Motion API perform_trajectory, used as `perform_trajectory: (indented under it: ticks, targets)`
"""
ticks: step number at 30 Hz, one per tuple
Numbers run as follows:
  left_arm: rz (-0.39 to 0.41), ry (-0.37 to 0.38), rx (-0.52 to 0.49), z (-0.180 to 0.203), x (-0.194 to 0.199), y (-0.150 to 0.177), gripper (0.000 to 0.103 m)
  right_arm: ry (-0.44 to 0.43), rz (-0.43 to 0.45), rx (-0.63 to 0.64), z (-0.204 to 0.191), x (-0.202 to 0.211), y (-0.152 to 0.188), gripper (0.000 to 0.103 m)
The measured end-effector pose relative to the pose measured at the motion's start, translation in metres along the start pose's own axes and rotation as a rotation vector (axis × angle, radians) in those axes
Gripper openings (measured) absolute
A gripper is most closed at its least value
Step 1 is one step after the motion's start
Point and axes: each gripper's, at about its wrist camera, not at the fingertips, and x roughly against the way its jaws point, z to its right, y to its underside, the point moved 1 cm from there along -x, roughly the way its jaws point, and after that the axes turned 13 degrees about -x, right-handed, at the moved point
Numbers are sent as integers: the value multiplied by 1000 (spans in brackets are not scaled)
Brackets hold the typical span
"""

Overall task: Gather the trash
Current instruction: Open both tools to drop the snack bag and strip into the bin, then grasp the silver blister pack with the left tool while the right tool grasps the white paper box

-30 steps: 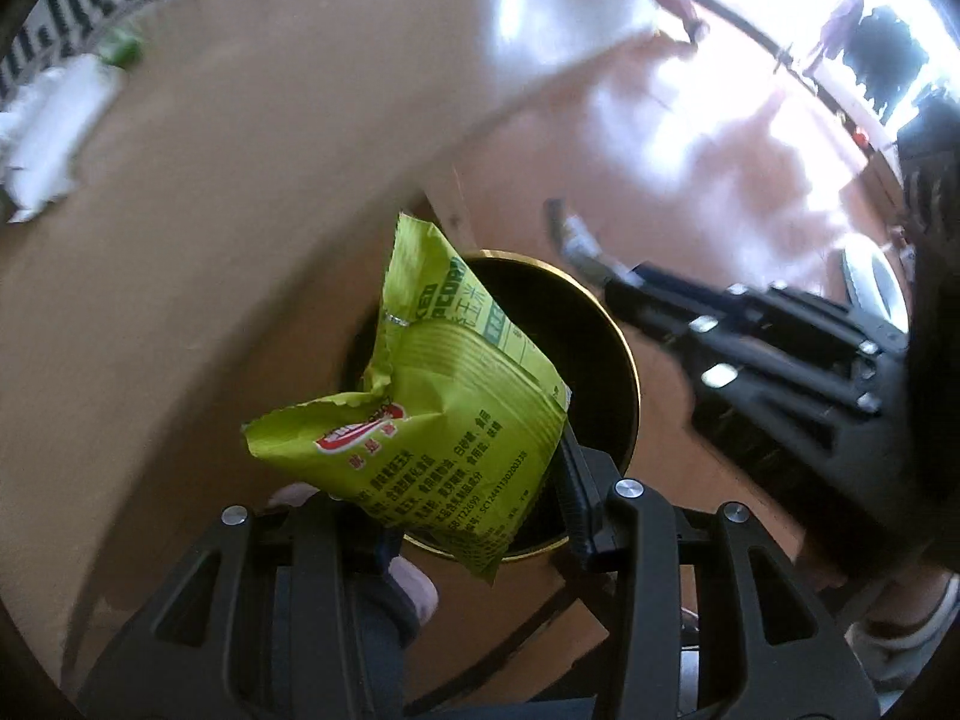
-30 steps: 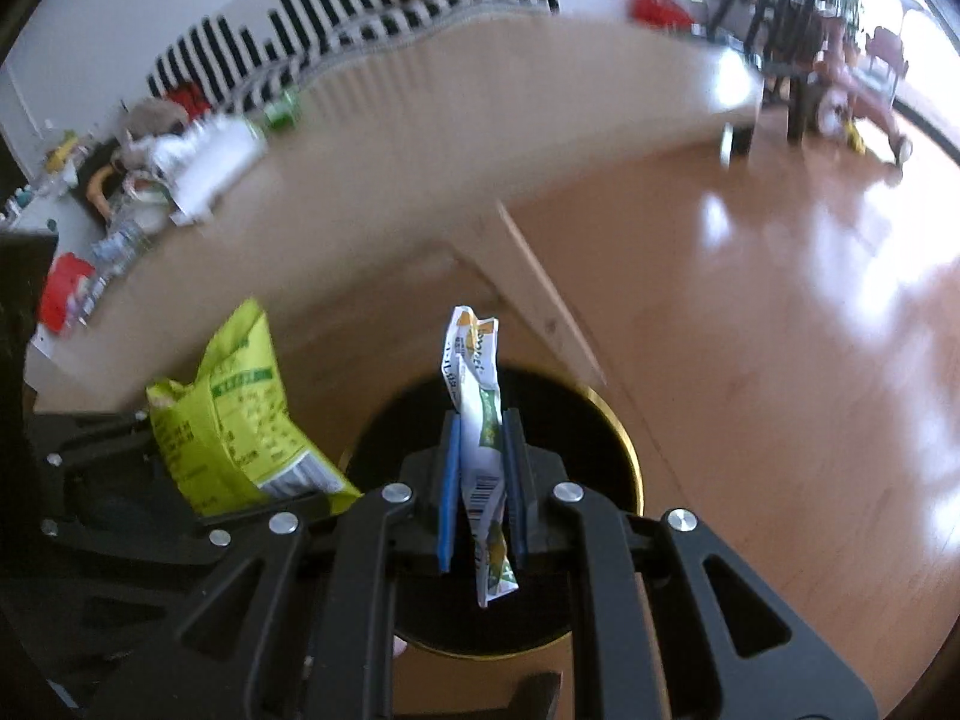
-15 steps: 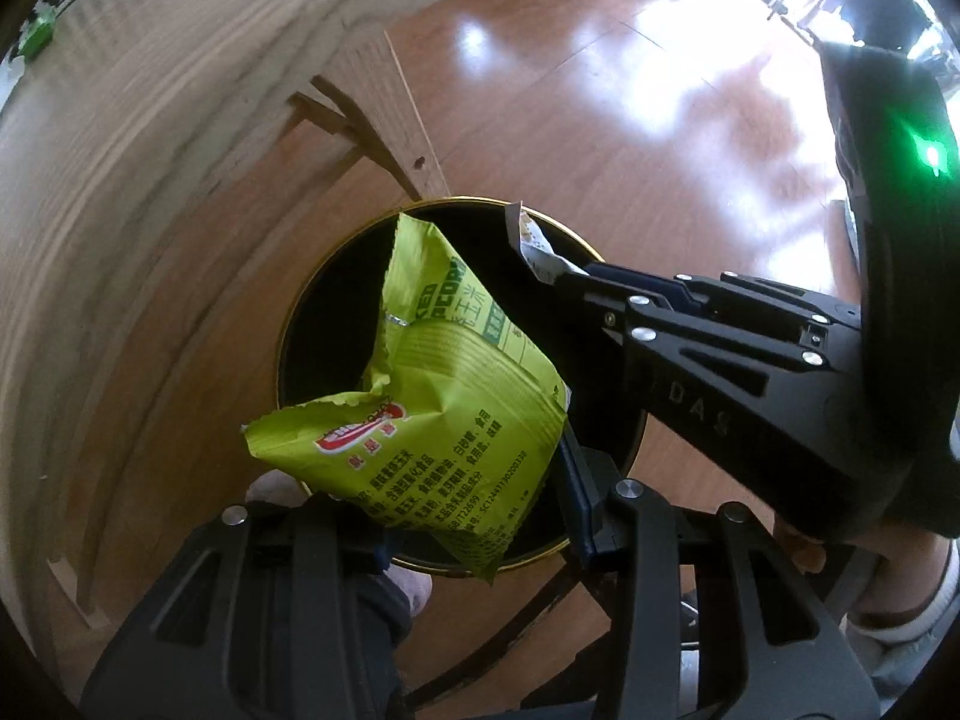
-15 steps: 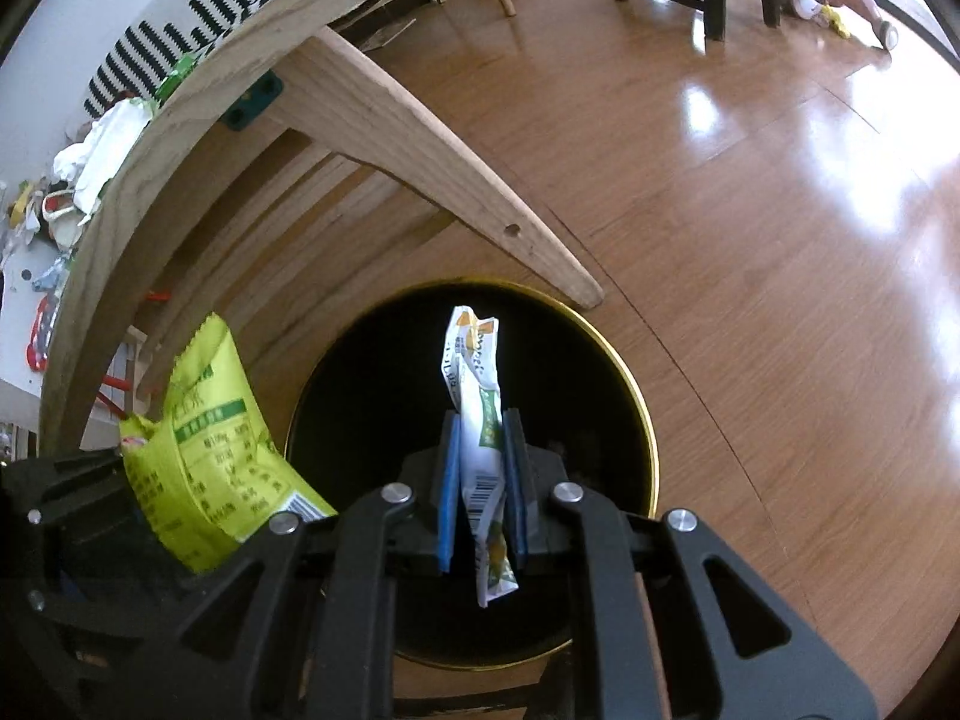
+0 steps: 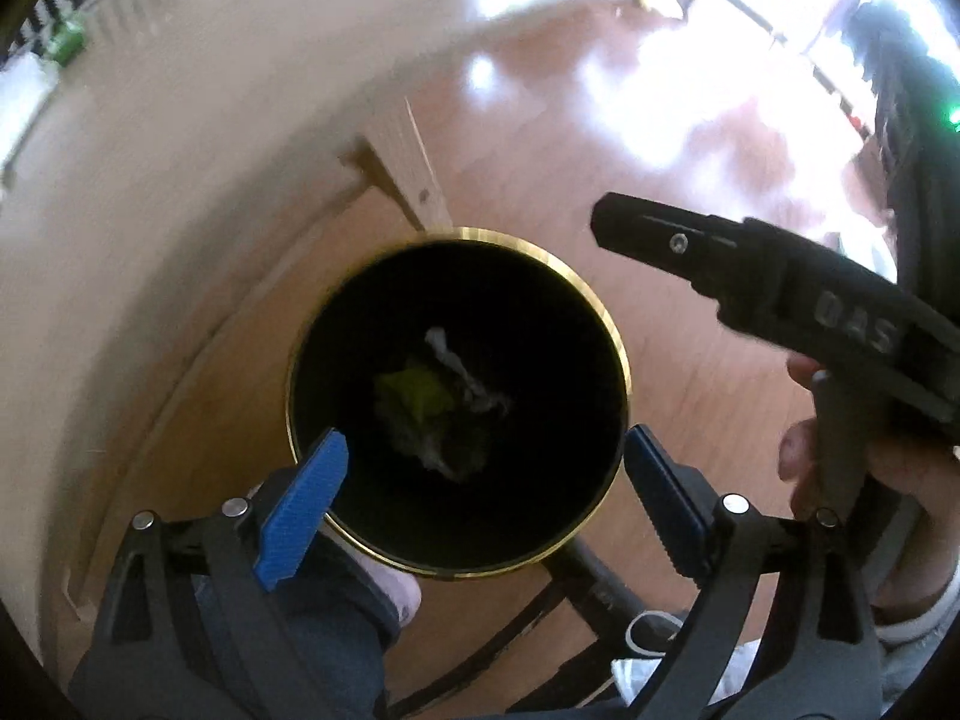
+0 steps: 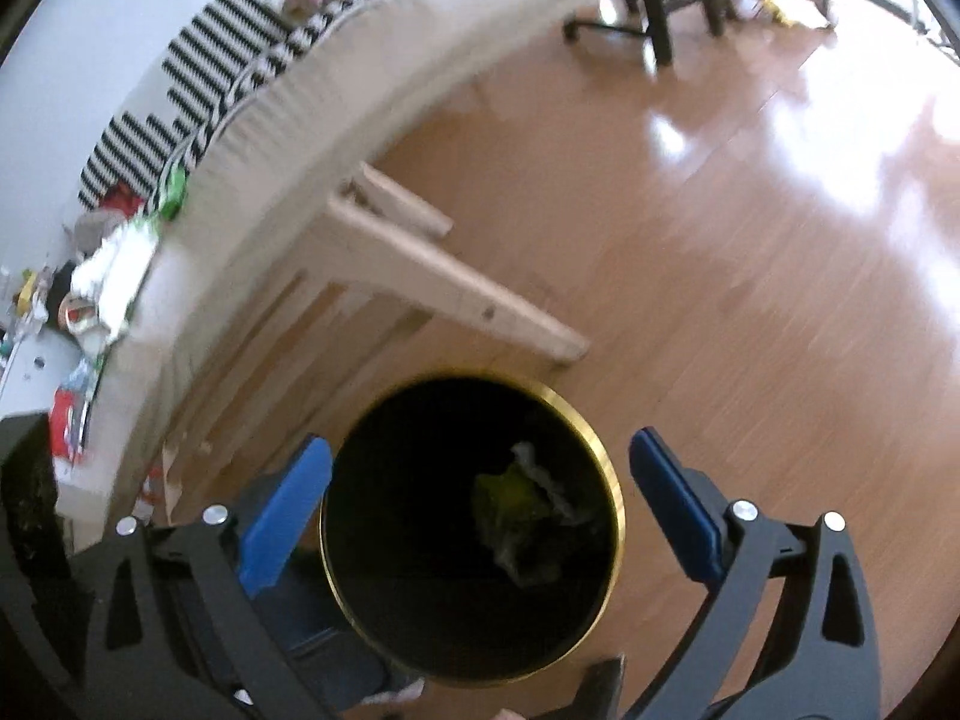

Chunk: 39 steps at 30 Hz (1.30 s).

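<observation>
A black round bin with a gold rim (image 5: 624, 360) stands on the wooden floor below both grippers; it also shows in the right wrist view (image 6: 612, 480). A green snack bag (image 5: 420, 393) and a pale wrapper (image 5: 456, 363) lie at its bottom; the right wrist view shows the same bag (image 6: 510, 495) and wrapper (image 6: 543, 474). My left gripper (image 5: 483, 492) is open and empty above the bin's near rim. My right gripper (image 6: 477, 501) is open and empty above the bin, and shows in the left wrist view as a black body (image 5: 750, 264) to the right.
A light wooden table (image 6: 372, 120) with a slanted leg (image 6: 456, 294) stands just behind the bin. Litter and a white wad (image 6: 114, 276) lie on its far left end. A striped sofa (image 6: 228, 72) and dark chair legs (image 6: 654, 18) are beyond.
Both grippers opened. The green bag fell from the left one and the wrapper from the right one into the bin. Both views have since swung upward and are blurred.
</observation>
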Motion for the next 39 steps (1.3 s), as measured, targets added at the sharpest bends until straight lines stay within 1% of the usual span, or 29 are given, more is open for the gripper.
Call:
perform_trajectory:
  ticks: [1,4,5,7,10,11,12,13,14,16,18,19,24,25,27,28,30,32,33,34,35,36,37,39]
  targets:
    - [23,-2,10,-1,10,-1,96,-4,14,11,-1,3,-4,96]
    - [95,13,70,-15,42,-1,96,20,43,80,-17,6,-18,96]
    - [126,1,96,-24,58,1,96,21,49,101,-24,8,-20,96]
    - [181,-44,143,-42,86,8,96,6,58,148,-46,11,-21,96]
    - [296,-126,273,-86,141,31,96,-37,57,229,-87,13,-16,96]
    - [322,-146,305,-93,151,34,96,-49,53,257,-100,12,-12,96]
    - [345,-173,338,-106,164,43,96,-62,48,287,-115,9,-8,96]
    - [354,-197,360,-115,172,50,96,-77,40,325,-132,6,-2,96]
    - [357,-237,388,-129,182,61,96,-86,31,353,-146,3,3,96]
    - [347,-305,429,-151,189,82,96,-107,7,413,-179,-7,18,96]
    - [314,-376,487,-179,198,105,96,-124,-6,454,-204,-13,29,96]
    - [297,-398,515,-192,201,115,96,-132,-15,476,-218,-17,34,96]
    - [225,-440,586,-243,199,158,96,-129,-31,548,-282,-41,50,96]
    - [216,-449,596,-250,201,164,96,-125,-30,556,-290,-45,52,96]
    - [198,-463,629,-270,199,177,96,-103,-23,579,-312,-57,56,96]
    - [185,-482,651,-283,197,184,96,-84,-12,598,-324,-66,60,96]
    - [159,-505,687,-310,186,193,96,-50,-3,625,-341,-82,65,96]
    - [142,-512,732,-337,172,202,96,-3,-10,647,-356,-102,69,96]
    - [138,-505,753,-346,166,207,97,26,-22,658,-360,-113,71,96]
    - [154,-539,751,-351,166,209,97,61,-17,680,-364,-123,73,98]
    - [164,-551,748,-357,165,211,97,59,13,699,-368,-124,74,97]
    - [175,-544,762,-362,166,212,97,50,21,700,-370,-127,73,97]
    - [175,-556,772,-366,166,213,97,32,12,680,-371,-132,71,97]
    - [194,-572,770,-374,164,211,97,43,16,664,-372,-137,65,98]
